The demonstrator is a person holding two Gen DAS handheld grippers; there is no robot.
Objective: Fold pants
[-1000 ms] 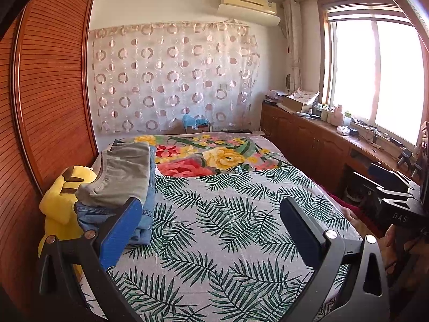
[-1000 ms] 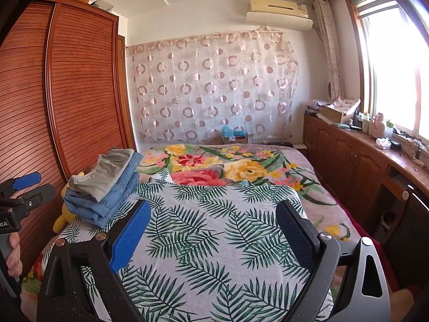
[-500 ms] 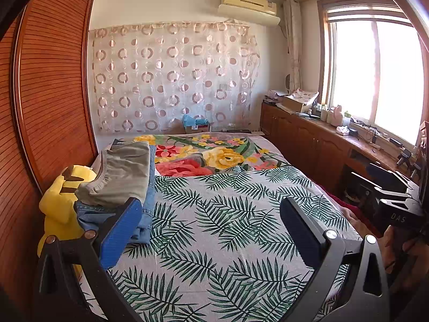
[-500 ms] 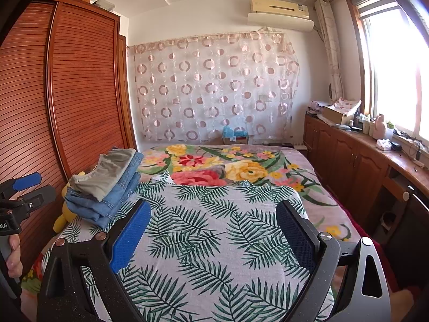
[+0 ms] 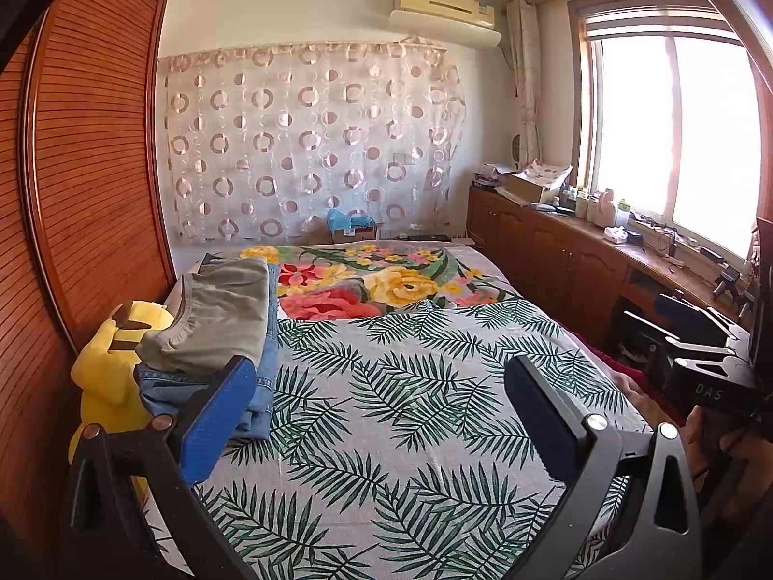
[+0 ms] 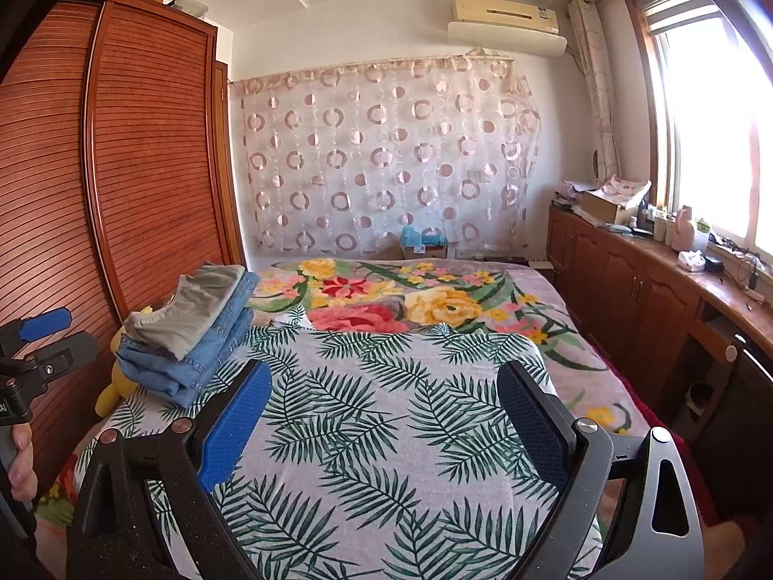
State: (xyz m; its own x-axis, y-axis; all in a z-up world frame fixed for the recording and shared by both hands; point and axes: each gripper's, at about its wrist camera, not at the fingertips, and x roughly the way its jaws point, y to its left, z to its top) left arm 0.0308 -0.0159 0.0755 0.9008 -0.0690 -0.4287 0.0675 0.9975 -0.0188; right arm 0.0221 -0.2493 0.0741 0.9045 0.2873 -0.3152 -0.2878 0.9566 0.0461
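A stack of folded pants lies at the bed's left edge: grey pants (image 5: 217, 319) (image 6: 186, 311) lie on top of blue jeans (image 5: 258, 386) (image 6: 203, 362). My left gripper (image 5: 381, 382) hovers open over the leaf-print sheet (image 5: 410, 396), its left finger just in front of the jeans, nothing between its blue pads. My right gripper (image 6: 381, 386) is also open and holds nothing above the same sheet (image 6: 367, 406), right of the stack. The other gripper shows at the edge of each view, held by a hand (image 6: 19, 464).
A yellow plush toy (image 5: 111, 362) is wedged between the bed and the slatted wooden wardrobe (image 5: 72, 183) on the left. A floral blanket (image 5: 367, 285) covers the far half of the bed. Wooden cabinets (image 6: 628, 290) with clutter run under the window on the right.
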